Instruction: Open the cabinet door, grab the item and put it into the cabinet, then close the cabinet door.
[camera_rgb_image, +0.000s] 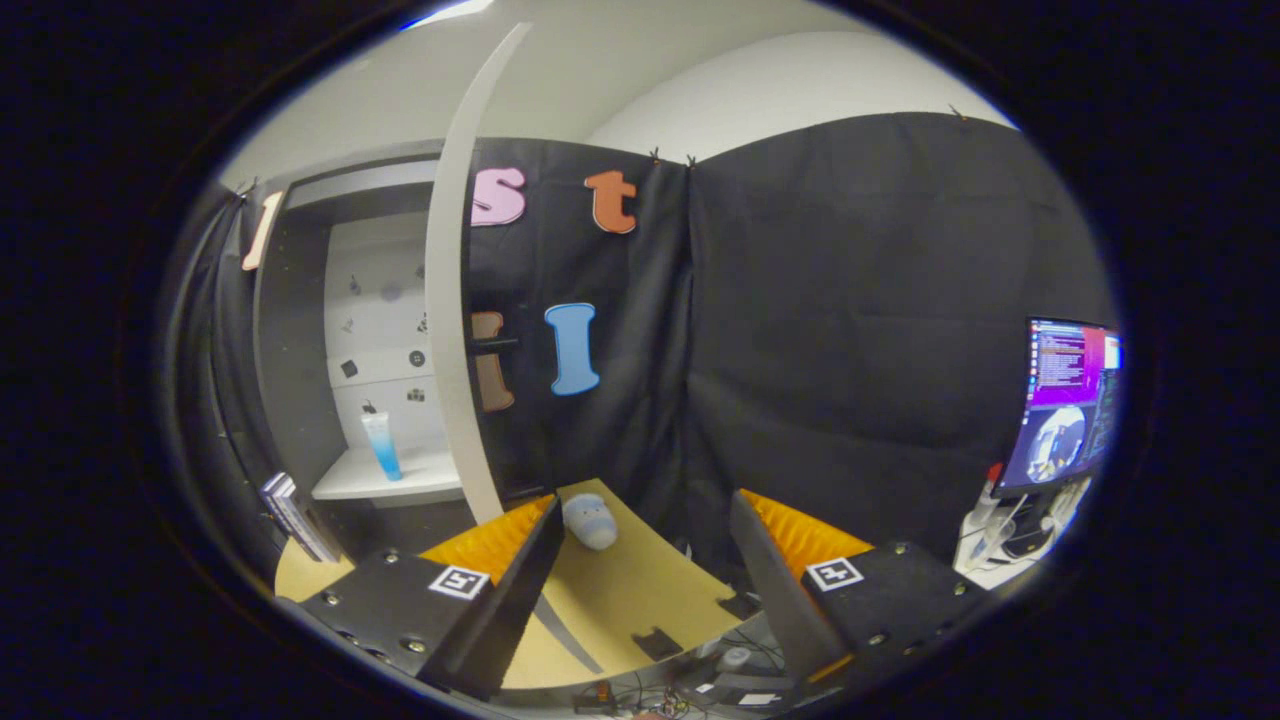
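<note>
The cabinet (300, 330) stands at the left with its white door (445, 300) swung open edge-on toward me; a dark handle (492, 345) sticks out of the door. On the cabinet's white shelf (360, 480) stands a blue-and-white tube (381, 445), upright. A small grey-blue plush item (590, 520) lies on the tan tabletop (610, 600), just ahead of my left finger. My gripper (640, 560) is open, with nothing between its fingers, and sits apart from the cabinet, to its right.
A stack of books or boxes (295, 515) leans at the cabinet's lower left. A lit monitor (1065, 400) and cables stand on a white stand at the far right. Loose wires and small devices (720, 680) lie below the table's near edge.
</note>
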